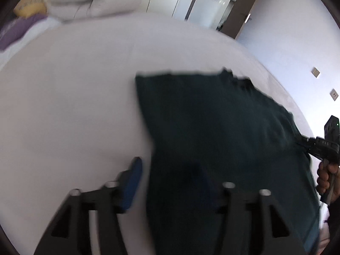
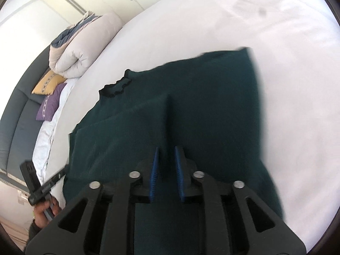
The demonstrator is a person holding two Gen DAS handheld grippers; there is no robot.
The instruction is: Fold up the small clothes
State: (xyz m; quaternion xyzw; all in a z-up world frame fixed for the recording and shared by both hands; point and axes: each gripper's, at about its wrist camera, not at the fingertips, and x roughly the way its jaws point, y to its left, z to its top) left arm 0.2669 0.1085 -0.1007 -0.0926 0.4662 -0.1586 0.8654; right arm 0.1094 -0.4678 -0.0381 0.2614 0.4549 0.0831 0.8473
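Note:
A dark green garment with a frilled neckline lies partly folded on the white bed. In the left wrist view my left gripper is open over the garment's left edge. Its blue-padded left finger is above the sheet, and its right finger is dark against the cloth. My right gripper stands slightly open, with a raised ridge of the cloth in the gap between its blue pads; the pads do not press on it. Each gripper shows at the other view's edge, held by a hand.
A rolled duvet sits at the head of the bed beside a yellow pillow and a purple pillow. A dark padded headboard, white wardrobe doors and a wall with sockets surround the bed.

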